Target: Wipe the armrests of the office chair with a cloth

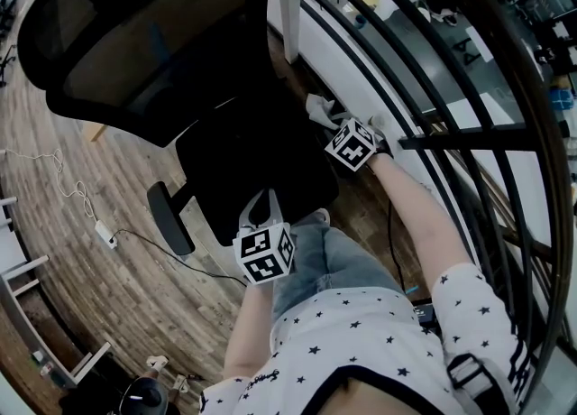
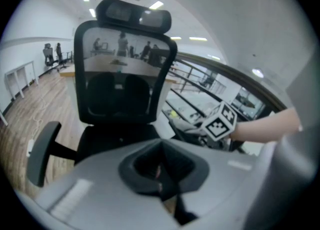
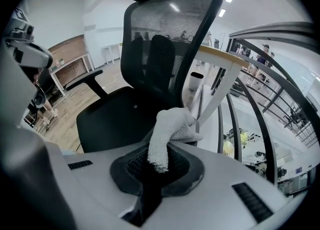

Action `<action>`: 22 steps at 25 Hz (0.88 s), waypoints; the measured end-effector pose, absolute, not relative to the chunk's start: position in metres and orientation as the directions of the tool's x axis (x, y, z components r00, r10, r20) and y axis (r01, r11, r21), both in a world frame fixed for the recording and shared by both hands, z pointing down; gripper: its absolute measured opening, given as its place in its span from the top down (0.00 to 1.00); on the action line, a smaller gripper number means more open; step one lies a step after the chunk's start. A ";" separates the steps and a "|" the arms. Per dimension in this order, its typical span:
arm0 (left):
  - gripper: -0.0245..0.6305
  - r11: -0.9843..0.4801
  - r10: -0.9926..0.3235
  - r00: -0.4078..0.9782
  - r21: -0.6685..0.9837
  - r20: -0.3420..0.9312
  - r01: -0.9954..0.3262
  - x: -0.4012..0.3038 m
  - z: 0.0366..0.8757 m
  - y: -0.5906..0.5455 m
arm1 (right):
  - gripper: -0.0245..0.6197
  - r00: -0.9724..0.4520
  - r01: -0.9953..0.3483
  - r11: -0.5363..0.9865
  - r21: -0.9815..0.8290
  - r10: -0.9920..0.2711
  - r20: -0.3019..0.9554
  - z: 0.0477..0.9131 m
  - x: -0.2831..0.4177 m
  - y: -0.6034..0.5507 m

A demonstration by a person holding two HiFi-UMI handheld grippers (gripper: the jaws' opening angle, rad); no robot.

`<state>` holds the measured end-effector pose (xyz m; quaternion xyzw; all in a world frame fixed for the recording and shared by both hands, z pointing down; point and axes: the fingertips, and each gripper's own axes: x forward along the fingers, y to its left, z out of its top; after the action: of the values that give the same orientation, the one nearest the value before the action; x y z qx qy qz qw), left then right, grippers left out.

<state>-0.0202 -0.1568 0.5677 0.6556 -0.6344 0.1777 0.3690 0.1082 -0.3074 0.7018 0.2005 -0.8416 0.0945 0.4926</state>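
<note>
Pinched in the right gripper [image 1: 337, 126]: a pale cloth [image 3: 169, 133], bunched above the jaws with one tail drooping down between them. Soft, light and limp by the look of it, so likely to fold and skid over hard plastic rather than scrub. Best taken by a thick bunched part, as here, leaving a loose pad free to press flat.

Held out past the right edge of the chair seat [image 1: 270, 156], near the railing [image 1: 478, 141]. Cannot tell whether touching the armrest on that side, hidden in every view. Right forearm stretched forward, gripper pointing toward the mesh chair back [image 1: 135, 43].

Left gripper [image 1: 259, 210] drawn in close to the body at the front edge of the seat, jaws pressed together on nothing, aimed straight at the chair. Other armrest [image 1: 169, 216] off the left edge of the seat, well apart from both grippers.
</note>
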 end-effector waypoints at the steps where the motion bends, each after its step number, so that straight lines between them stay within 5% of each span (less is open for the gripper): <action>1: 0.96 0.077 -0.702 0.132 0.259 0.700 -0.963 -0.019 0.567 -0.156 | 0.92 -0.434 -0.429 0.903 0.037 -0.242 0.868 0.702 0.109 -0.305; 22: 0.96 0.059 -0.721 0.142 0.264 0.678 -0.963 0.008 0.556 -0.134 | 0.92 -0.438 -0.425 0.905 0.011 -0.216 0.873 0.699 0.142 -0.243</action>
<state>0.0081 -0.1342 0.5564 0.6650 -0.6331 0.1683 0.3587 0.1419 -0.2425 0.6994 0.1905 -0.8413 0.1053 0.4948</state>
